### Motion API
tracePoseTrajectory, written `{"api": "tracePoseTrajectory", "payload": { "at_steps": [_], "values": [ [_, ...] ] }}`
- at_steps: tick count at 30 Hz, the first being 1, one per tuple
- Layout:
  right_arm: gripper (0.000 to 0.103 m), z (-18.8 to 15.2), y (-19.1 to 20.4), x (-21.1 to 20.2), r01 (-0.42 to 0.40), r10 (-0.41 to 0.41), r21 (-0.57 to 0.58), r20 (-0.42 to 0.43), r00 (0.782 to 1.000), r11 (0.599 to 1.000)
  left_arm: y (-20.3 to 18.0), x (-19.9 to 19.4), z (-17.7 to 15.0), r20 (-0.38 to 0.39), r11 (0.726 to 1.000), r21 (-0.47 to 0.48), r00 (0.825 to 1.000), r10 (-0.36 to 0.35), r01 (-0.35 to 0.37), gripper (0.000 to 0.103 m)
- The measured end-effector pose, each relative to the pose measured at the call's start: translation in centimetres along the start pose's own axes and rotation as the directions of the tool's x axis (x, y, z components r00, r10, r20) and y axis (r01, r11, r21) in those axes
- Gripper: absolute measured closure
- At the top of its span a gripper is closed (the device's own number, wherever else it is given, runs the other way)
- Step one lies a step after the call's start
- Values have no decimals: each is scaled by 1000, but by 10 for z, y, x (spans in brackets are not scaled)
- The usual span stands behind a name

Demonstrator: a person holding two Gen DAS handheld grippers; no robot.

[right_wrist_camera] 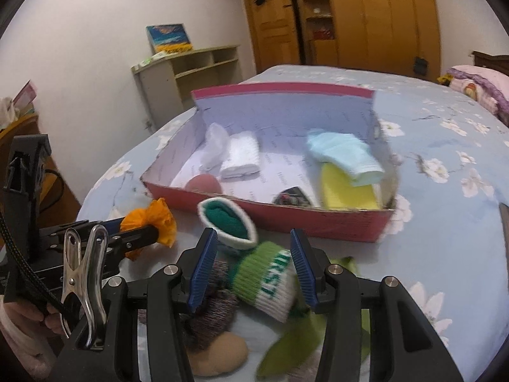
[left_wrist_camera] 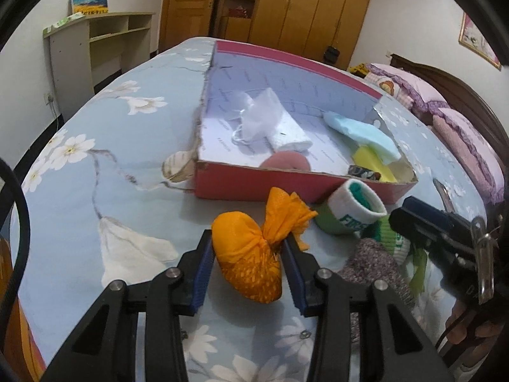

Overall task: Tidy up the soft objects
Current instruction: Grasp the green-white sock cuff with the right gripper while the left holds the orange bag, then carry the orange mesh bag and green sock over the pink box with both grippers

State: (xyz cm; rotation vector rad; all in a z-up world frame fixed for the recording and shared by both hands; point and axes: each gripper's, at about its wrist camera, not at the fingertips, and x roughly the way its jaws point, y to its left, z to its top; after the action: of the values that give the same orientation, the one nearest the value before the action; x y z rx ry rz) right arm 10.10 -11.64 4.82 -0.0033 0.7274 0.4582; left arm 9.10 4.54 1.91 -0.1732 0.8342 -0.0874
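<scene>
Our left gripper (left_wrist_camera: 248, 253) pinches the knotted orange mesh pouch (left_wrist_camera: 251, 261) on the floral blue bedspread (left_wrist_camera: 95, 191), tied neck pointing toward the red cardboard box (left_wrist_camera: 286, 187), while our right gripper (right_wrist_camera: 254, 270) hangs spread around the green-and-white rolled sock (right_wrist_camera: 270, 278).

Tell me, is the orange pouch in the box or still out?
Out. The orange pouch lies on the bedspread in front of the box, between the left gripper's fingers.

We see the R gripper (right_wrist_camera: 253, 267) spread wide over a green/white sock (right_wrist_camera: 270, 278), grey knit (right_wrist_camera: 213, 312) beside it, red box (right_wrist_camera: 318, 222) just behind w/ cloths.
</scene>
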Motion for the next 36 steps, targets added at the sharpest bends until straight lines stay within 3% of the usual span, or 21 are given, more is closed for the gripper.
{"api": "tracePoseTrajectory", "payload": {
  "at_steps": [6, 16, 26, 36],
  "values": [
    [55, 0, 13, 24, 0, -3, -48, -78, 997, 999, 9, -3, -3, 8, 1000, -20, 1000, -9, 9, 59],
    [55, 3, 31, 47, -16, 5, -94, -118, 993, 995, 22, -6, -5, 25, 999, -47, 1000, -16, 17, 59],
    [77, 3, 25, 39, -37, 33, -39, -90, 995, 999, 27, -10, -6, 32, 998, -59, 999, -15, 17, 59],
    [79, 6, 27, 12, -54, 53, -25, -17, 998, 998, 22, -21, -3, 55, 999, -48, 998, -9, 12, 59]
  ]
}}
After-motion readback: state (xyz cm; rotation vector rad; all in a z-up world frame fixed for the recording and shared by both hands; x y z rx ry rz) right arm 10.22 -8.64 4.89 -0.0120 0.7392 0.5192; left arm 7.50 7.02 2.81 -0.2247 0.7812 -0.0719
